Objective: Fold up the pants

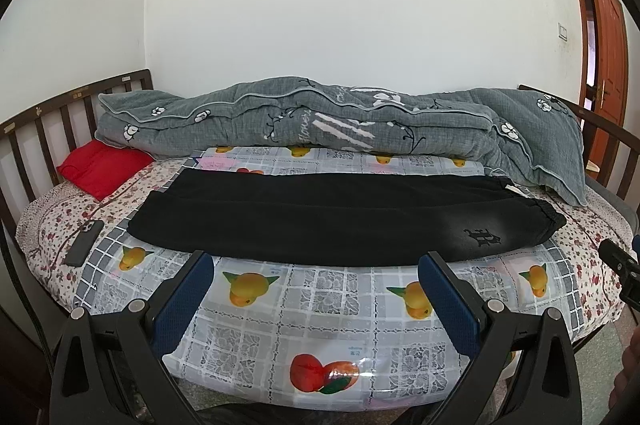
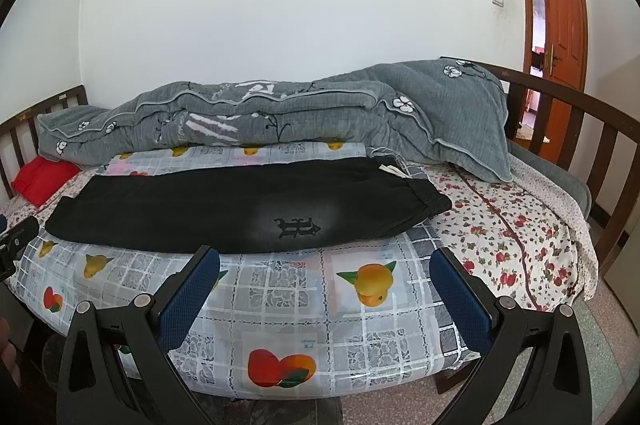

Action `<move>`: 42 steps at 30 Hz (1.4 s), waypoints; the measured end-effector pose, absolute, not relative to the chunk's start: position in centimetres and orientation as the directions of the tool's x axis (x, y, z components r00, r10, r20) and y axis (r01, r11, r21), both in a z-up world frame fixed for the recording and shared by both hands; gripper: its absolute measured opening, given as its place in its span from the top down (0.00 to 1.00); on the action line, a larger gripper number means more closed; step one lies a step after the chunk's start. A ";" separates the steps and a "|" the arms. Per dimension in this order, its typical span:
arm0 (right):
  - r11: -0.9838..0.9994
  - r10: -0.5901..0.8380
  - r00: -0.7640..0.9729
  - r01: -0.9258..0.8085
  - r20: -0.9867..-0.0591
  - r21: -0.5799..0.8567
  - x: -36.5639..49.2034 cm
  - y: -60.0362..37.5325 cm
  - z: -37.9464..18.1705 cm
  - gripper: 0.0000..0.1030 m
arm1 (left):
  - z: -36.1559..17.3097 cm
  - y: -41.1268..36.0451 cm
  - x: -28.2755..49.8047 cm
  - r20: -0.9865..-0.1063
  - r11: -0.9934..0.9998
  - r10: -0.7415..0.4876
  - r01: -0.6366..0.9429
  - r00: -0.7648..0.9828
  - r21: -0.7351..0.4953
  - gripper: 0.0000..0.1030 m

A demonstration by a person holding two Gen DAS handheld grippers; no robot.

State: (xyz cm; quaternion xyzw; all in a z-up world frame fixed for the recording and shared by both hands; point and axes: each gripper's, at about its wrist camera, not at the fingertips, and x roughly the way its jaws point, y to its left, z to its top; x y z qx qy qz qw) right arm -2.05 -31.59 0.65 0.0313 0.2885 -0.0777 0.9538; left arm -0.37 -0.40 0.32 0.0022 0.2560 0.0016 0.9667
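My left tool & right tool both hang released w/ nothing between the pads, held back over the near edge of the bed, prob so I can take in the whole garment before picking a grab spot. One pair of black pants lies flat across the fruit-print plastic sheet, legs stacked, waistband to the right w/ logo up, so looks ready for a crosswise fold. Also 1 grey quilt, 1 red pillow, 1 phone.
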 end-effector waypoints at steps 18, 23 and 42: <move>0.989 -0.128 0.801 0.148 -0.585 -0.013 2.1 -31.2 -2.9 0.00 | -4.1 1.2 4.5 -0.559 1.000 0.025 -0.029 0.829 0.002 0.00; 0.989 -0.126 0.767 0.146 -0.629 -0.020 4.9 -31.6 -6.1 0.01 | -7.7 3.5 7.4 -0.616 0.998 -0.005 -0.034 0.788 -0.050 0.00; 0.958 -0.024 0.662 0.229 -0.749 0.171 14.1 -37.1 -16.1 0.31 | -17.8 17.0 16.3 -0.700 0.884 -0.091 -0.266 0.709 -0.384 0.27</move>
